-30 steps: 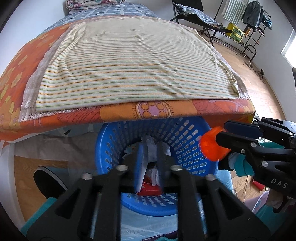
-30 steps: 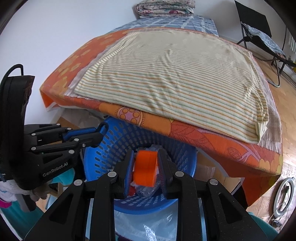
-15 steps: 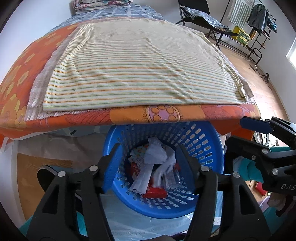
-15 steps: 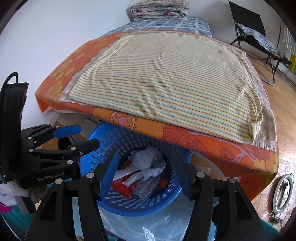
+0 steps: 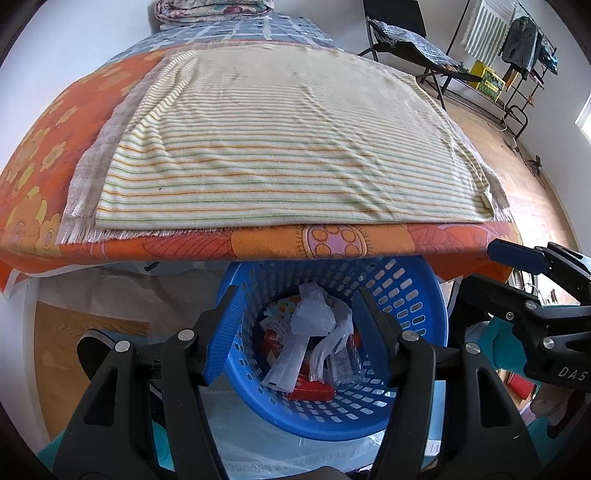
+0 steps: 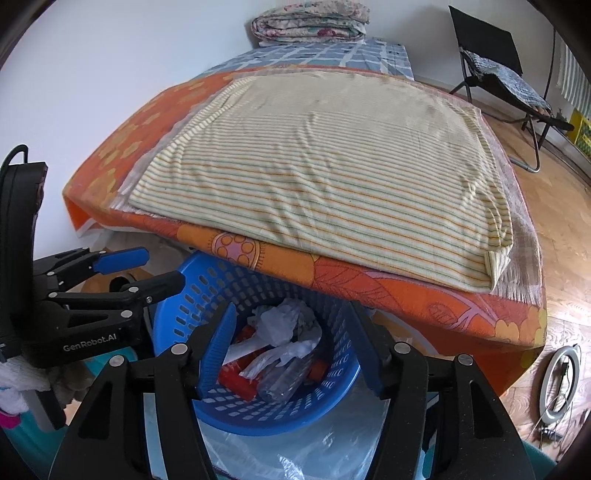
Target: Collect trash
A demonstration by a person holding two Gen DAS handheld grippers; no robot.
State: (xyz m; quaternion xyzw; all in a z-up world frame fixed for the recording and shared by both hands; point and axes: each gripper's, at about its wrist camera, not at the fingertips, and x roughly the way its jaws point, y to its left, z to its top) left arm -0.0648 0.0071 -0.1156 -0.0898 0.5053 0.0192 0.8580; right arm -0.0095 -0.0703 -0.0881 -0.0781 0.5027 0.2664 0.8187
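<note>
A blue perforated basket point(image 5: 413, 295) point(image 6: 207, 284) stands tilted under the bed's near edge. It holds crumpled white paper point(image 5: 310, 314) point(image 6: 280, 325), a clear plastic bottle point(image 5: 347, 365) point(image 6: 284, 380) and red packaging point(image 5: 310, 391) point(image 6: 236, 380). My left gripper point(image 5: 296, 295) hangs over the basket's mouth, open, with nothing between its blue pads. My right gripper point(image 6: 291, 308) hovers over the same basket, open as well and empty. Each shows side-on in the other's view: the right gripper point(image 5: 480, 266) and the left gripper point(image 6: 162, 266).
A bed point(image 5: 110, 251) with an orange flowered cover carries a striped towel point(image 5: 288, 147) and a folded quilt point(image 6: 310, 22) at its far end. A clear plastic bag point(image 6: 295, 450) lies below the basket. A folding chair point(image 6: 495, 70), a clothes rack point(image 5: 517, 37) and a ring light point(image 6: 557, 376) stand on the wooden floor.
Both grippers have gone from shut to open. The white paper left the left gripper and the orange piece left the right one; both now lie in the basket.
</note>
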